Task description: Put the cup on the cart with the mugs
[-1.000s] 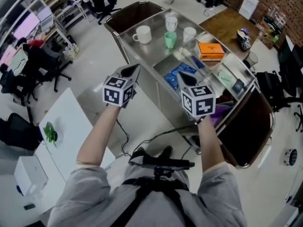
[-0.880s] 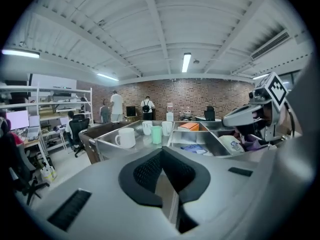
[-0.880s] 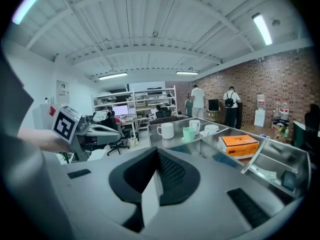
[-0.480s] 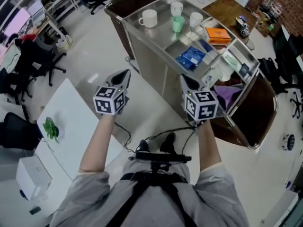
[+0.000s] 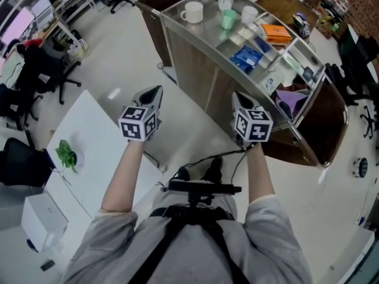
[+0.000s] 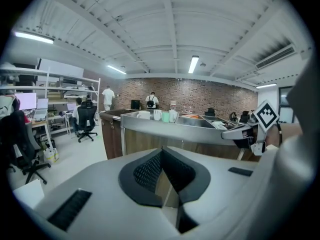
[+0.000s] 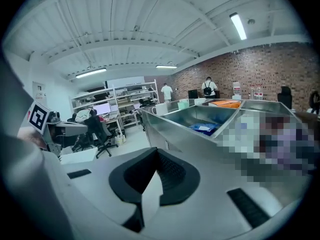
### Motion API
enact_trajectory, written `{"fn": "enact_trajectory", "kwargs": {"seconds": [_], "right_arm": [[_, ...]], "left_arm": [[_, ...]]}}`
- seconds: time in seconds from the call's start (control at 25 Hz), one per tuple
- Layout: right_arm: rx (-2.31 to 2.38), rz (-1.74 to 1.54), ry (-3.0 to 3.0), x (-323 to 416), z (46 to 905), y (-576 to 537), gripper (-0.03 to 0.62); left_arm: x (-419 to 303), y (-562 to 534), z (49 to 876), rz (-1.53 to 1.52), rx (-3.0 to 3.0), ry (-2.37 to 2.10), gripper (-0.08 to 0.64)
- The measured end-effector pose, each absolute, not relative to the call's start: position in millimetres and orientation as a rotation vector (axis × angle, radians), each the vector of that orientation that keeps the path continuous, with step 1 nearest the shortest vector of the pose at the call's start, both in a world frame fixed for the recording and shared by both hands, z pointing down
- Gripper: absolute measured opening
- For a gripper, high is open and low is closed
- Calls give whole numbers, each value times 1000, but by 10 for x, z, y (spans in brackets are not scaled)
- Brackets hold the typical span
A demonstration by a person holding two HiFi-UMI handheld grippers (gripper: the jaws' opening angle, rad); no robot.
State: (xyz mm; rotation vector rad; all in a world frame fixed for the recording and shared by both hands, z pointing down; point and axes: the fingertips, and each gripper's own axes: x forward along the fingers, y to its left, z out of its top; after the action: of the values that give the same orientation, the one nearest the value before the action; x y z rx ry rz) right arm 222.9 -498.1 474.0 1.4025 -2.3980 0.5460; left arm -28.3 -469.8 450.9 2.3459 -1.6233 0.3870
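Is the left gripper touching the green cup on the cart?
Apart. The head view shows the left gripper over open floor, with the green cup up on the cart top.

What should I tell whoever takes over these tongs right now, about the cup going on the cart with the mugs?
Left tongs: shut, empty.
Right tongs: shut, empty.
Both are held short of the cart, touching nothing.
The green cup stands upright on the cart's top among three white mugs.
Done: the cup appears to be placed.
Left: probably nothing, but confirm the cup sits steady.
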Motion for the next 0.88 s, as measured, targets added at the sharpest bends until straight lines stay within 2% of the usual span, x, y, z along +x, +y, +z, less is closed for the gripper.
{"fn": "enact_trajectory", "kwargs": {"seconds": [0.32, 0.88], "right_arm": [[1434, 500, -2323, 2303, 4927, -4794, 8], [1409, 538, -2334, 2305, 4948, -4706, 8]], "left_arm": [[-440, -4375, 4757, 346, 2286, -1623, 6], [-397, -4293, 4731, 352, 2303, -1598, 6]]}}
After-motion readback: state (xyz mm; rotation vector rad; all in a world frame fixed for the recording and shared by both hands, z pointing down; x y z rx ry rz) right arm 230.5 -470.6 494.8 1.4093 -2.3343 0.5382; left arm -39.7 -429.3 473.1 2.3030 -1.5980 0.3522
